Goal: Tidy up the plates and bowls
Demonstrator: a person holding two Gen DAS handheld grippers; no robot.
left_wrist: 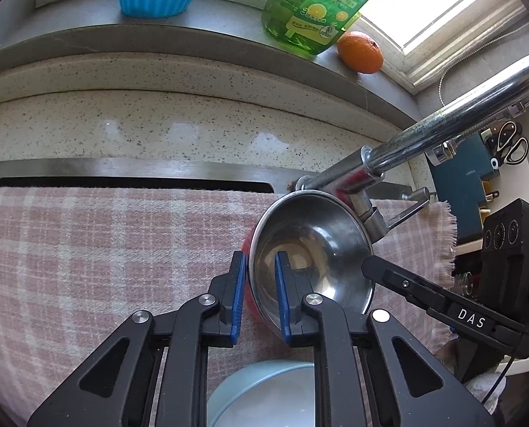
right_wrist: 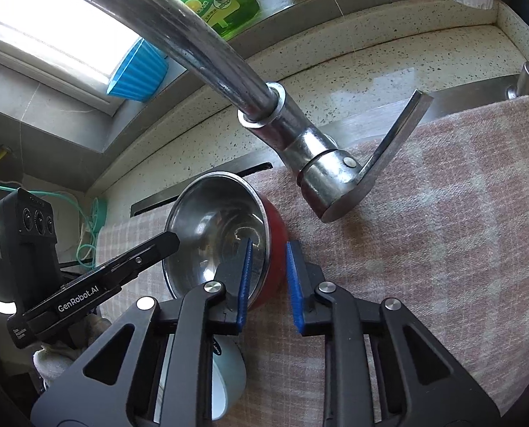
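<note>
- The steel bowl (left_wrist: 310,249), red outside, is clamped at opposite rims by the left gripper (left_wrist: 261,295) and right gripper (right_wrist: 270,281)
- It should be lifted level, clear of the faucet (right_wrist: 300,149)

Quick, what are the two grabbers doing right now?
Left gripper: closed on the rim of the steel bowl.
Right gripper: closed on the same bowl's opposite rim.

Chrome faucet (right_wrist: 207,67), pink plaid cloth (left_wrist: 104,249); orange (left_wrist: 360,51), green soap btl (left_wrist: 321,7)
</note>
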